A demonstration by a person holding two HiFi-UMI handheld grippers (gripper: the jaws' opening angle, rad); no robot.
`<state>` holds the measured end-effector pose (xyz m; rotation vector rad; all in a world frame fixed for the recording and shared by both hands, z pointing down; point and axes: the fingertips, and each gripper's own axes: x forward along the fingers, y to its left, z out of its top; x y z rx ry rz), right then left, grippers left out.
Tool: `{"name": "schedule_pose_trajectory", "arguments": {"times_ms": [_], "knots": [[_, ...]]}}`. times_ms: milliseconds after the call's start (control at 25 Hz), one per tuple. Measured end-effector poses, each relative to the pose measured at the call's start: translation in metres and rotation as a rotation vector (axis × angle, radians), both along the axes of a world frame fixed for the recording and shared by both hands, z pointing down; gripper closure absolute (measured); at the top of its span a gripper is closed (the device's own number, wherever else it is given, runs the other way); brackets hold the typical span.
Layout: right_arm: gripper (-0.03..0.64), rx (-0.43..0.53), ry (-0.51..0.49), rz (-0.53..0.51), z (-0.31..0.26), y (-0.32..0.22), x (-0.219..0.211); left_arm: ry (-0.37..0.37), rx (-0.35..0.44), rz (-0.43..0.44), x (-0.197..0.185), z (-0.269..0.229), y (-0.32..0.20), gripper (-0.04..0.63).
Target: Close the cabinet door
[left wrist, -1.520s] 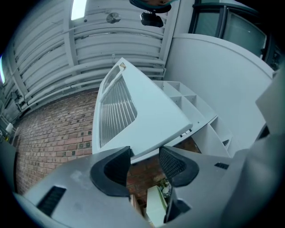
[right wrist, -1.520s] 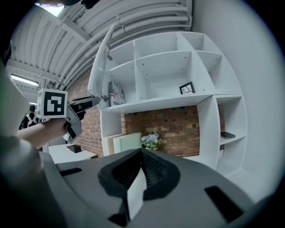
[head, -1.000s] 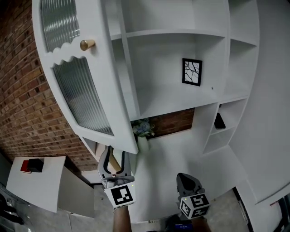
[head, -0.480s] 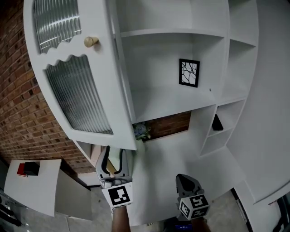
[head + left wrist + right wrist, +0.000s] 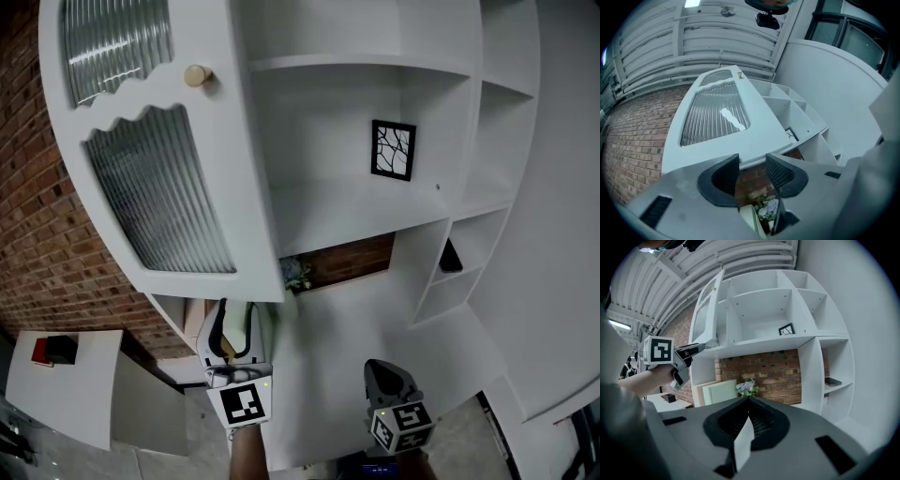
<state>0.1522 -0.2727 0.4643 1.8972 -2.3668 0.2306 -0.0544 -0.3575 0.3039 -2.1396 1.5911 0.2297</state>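
The white cabinet door [image 5: 253,187] with ribbed glass panels and a brass knob [image 5: 198,75] stands swung open at the left of the shelf unit [image 5: 375,202]. My left gripper [image 5: 234,323] points up just under the door's lower edge. In the left gripper view that gripper [image 5: 752,164] is open and its jaws have just been closing a little. The door [image 5: 759,126] lies just past the tips, and no pad presses on it. My right gripper [image 5: 389,375] hangs low at the right, shut, its tips [image 5: 749,399] together and away from the door.
A black framed picture [image 5: 393,150] leans on the middle shelf. A vase of flowers [image 5: 298,277] stands on the counter below, close to the door's lower corner. A dark object [image 5: 451,255] lies in the right cubby. A brick wall [image 5: 37,216] and a side table [image 5: 56,375] lie at the left.
The left gripper has edged up and a little left, closer under the door's lower edge. The door now faces the head view more squarely. The right gripper has stayed put.
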Motion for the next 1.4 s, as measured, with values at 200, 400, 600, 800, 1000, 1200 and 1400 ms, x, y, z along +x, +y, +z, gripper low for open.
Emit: {"name": "schedule_pose_trajectory", "arguments": {"times_ms": [200,400,600,800,1000,1200,1400], "knots": [[0.616,-0.004,0.004,0.002,0.0,-0.006,0.002,0.006,-0.002,0.0,-0.001,-0.001,-0.007,0.442],[0.617,-0.003,0.007,0.014,0.001,-0.009,0.009,0.029,0.001,-0.005,-0.003,-0.001,-0.011,0.454],[0.616,-0.018,0.006,0.027,0.005,-0.013,0.021,0.052,0.01,-0.01,0.0,-0.002,-0.019,0.466],[0.616,-0.025,-0.001,0.029,0.009,-0.019,0.025,0.081,0.015,-0.015,0.001,-0.002,-0.025,0.477],[0.617,-0.031,0.003,0.028,0.011,-0.023,0.028,0.085,0.021,-0.024,-0.001,-0.002,-0.03,0.501],[0.615,-0.039,0.015,0.034,0.011,-0.027,0.033,0.108,0.022,-0.025,-0.002,-0.003,-0.035,0.512],[0.616,-0.045,0.018,0.041,0.012,-0.031,0.038,0.156,0.022,-0.016,-0.006,-0.005,-0.04,0.531]]}}
